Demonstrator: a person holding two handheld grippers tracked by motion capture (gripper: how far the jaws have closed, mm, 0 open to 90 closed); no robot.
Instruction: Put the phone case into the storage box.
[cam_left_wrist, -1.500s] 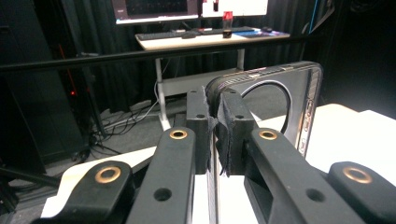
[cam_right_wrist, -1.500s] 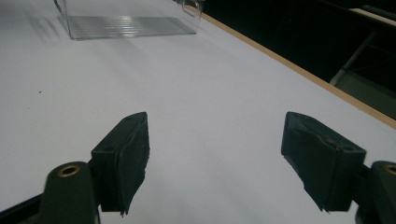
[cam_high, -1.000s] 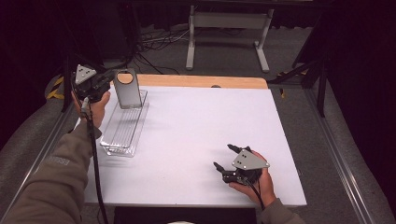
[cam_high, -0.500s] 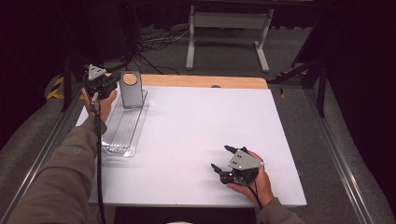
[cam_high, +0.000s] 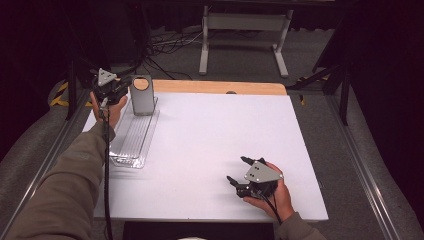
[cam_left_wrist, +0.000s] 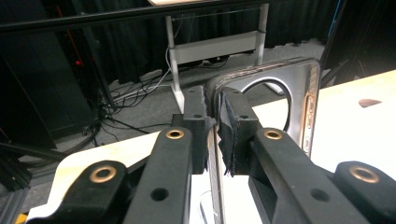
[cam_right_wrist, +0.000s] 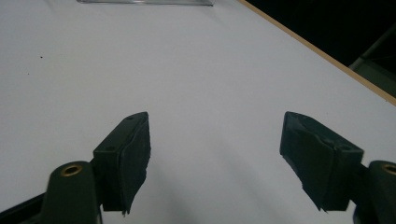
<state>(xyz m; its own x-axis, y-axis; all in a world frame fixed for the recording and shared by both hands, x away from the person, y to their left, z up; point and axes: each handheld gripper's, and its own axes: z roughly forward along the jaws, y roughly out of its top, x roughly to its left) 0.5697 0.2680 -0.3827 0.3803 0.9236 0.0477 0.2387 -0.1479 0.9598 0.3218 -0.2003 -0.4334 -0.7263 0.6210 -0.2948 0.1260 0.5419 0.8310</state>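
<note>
Dark room w/ grey carpet floor (cam_high: 310, 55), metal stand (cam_high: 242, 22).

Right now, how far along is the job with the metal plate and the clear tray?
Done: the left gripper has its fingers shut on the metal plate, which stands upright at the far end of the clear tray. In hand: seating it there. Left: letting go, probably. The right gripper rests open on the white table, holding nothing.
</note>
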